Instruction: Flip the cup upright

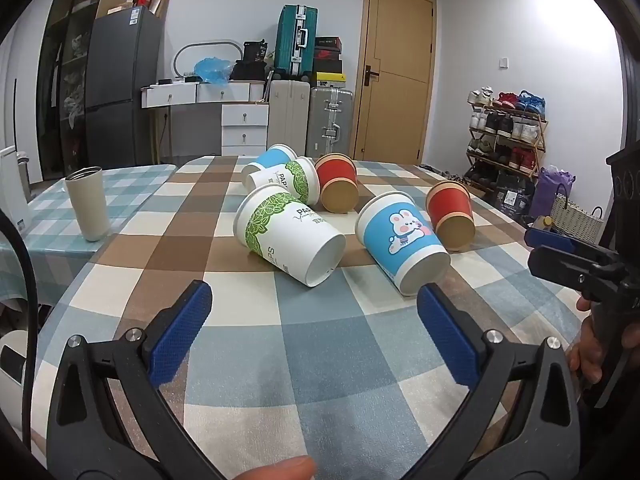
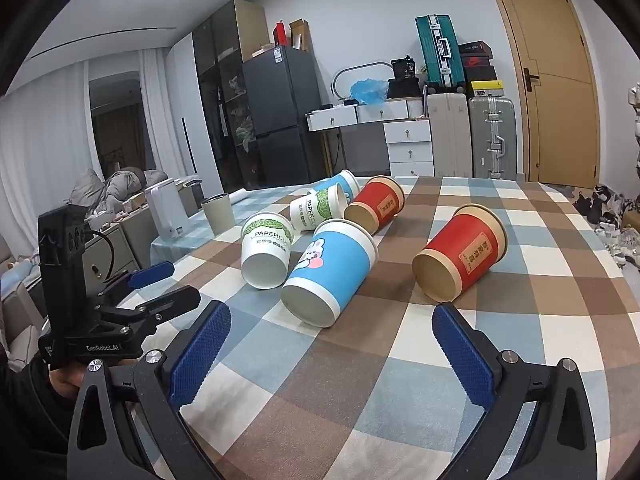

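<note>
Paper cups lie tipped on their sides across a checked tablecloth [image 1: 320, 360]. The nearest are a blue rabbit cup [image 1: 402, 238] [image 2: 330, 270], a white cup with green leaves [image 1: 288, 232] [image 2: 266, 250] just beside it, and a red cup [image 1: 450, 214] [image 2: 460, 254] a little apart. Three more lie behind. The left gripper [image 1: 314, 332] and the right gripper [image 2: 330, 352] both hover wide open, holding nothing, just short of the blue cup. A steel tumbler [image 1: 88, 203] stands upright, well apart.

A lived-in home: fridge [image 1: 120, 68], stacked suitcases [image 1: 297, 40], shoe rack [image 1: 506, 136], checked-cloth table [image 1: 320, 340].
</note>
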A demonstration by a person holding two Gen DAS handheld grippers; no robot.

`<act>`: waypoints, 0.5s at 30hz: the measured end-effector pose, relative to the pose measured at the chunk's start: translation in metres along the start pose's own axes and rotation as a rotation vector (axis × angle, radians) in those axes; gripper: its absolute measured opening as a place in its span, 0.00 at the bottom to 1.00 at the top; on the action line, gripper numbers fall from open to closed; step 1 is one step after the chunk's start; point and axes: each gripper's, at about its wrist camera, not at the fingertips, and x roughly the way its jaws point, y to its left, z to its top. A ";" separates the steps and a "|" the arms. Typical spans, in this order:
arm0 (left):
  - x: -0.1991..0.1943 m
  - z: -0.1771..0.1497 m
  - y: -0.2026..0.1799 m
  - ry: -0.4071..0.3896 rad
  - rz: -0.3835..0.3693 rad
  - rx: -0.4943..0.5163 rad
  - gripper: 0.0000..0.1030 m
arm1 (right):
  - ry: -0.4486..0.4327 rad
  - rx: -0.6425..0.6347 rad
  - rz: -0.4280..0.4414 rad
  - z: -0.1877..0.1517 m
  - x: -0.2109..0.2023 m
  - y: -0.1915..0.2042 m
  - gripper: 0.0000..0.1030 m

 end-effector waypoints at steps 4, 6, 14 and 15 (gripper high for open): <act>0.000 0.000 0.000 0.001 -0.001 0.000 0.99 | 0.001 0.006 0.002 0.000 0.001 -0.001 1.00; 0.000 0.000 0.000 0.003 -0.001 0.001 0.99 | 0.001 0.007 0.004 0.000 0.002 -0.001 1.00; 0.000 0.000 0.000 0.003 0.000 -0.002 0.99 | -0.009 -0.004 0.002 -0.002 -0.001 0.000 1.00; 0.000 0.000 0.000 0.004 0.000 -0.001 0.99 | -0.008 -0.004 0.002 -0.002 -0.001 0.000 1.00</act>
